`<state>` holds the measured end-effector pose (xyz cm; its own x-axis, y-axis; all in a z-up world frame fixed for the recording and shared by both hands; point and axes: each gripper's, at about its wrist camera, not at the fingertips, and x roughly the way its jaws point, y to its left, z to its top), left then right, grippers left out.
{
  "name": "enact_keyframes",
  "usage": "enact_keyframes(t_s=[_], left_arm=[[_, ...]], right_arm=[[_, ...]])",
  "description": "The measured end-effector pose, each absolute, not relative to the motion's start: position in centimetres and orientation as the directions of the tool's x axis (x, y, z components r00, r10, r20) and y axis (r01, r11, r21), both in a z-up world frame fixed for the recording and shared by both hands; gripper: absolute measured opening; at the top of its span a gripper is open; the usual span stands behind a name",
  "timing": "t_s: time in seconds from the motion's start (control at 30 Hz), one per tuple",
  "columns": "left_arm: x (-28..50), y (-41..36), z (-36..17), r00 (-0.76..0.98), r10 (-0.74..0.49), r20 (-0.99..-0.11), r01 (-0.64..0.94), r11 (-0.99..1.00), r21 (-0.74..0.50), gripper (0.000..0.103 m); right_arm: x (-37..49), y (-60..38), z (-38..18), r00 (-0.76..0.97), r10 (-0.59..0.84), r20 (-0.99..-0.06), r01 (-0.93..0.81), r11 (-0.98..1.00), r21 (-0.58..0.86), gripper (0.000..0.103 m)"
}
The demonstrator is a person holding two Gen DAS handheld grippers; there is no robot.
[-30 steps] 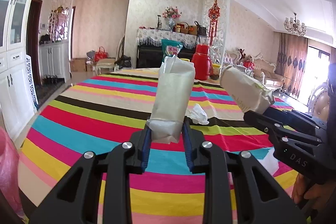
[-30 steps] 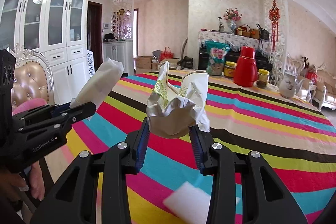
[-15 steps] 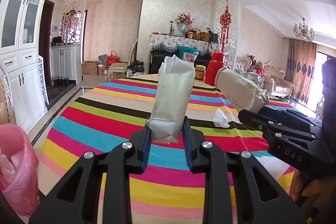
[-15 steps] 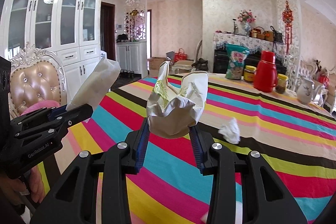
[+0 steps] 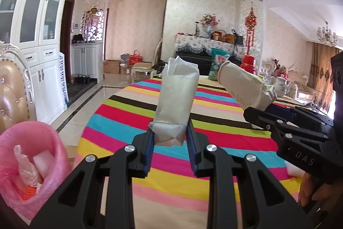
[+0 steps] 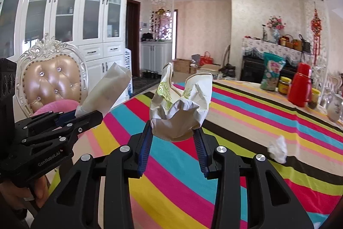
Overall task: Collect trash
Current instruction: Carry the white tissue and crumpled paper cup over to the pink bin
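My left gripper point(image 5: 169, 138) is shut on a white paper wrapper point(image 5: 175, 100) that stands up between its fingers; it also shows in the right wrist view point(image 6: 107, 89). My right gripper point(image 6: 172, 132) is shut on a crushed paper cup point(image 6: 182, 106) with green print; the cup also shows in the left wrist view point(image 5: 244, 87). Both are held above the striped tablecloth point(image 6: 246, 121). A pink trash bag point(image 5: 27, 164) holding some scraps sits low at the left. A crumpled tissue point(image 6: 278, 148) lies on the table at the right.
A cushioned chair point(image 6: 51, 78) stands at the table's left edge beside white cabinets point(image 6: 64, 3). A red thermos point(image 6: 299, 85), jars and a snack bag point(image 6: 271, 70) stand at the table's far end. A white foam piece point(image 5: 293, 169) lies under the right gripper.
Both grippers have swung to the left with their trash still held. The pink trash bag has come into fuller view at the lower left.
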<state>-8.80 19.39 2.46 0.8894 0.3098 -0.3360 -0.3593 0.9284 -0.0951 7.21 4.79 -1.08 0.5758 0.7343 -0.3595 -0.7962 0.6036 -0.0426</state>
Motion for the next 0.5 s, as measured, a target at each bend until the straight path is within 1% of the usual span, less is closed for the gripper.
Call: enact_keyframes(t_s=[0.23, 0.5], left_arm=[[-9.9, 22.3, 3.0, 0.863, 0.377, -0.337, -0.428, 0.9, -0.087, 0.027], [-14.3, 27.4, 2.6, 0.804, 0.482, -0.347, -0.54, 0.837, -0.087, 0.027]], right_arm=[[5.4, 9.5, -1.4, 0.512, 0.779, -0.363, -0.844, 0.534, -0.045, 0.037], [3.3, 15.1, -1.2, 0.415, 0.831, -0.37, -0.9, 0.435, -0.033, 0.037]])
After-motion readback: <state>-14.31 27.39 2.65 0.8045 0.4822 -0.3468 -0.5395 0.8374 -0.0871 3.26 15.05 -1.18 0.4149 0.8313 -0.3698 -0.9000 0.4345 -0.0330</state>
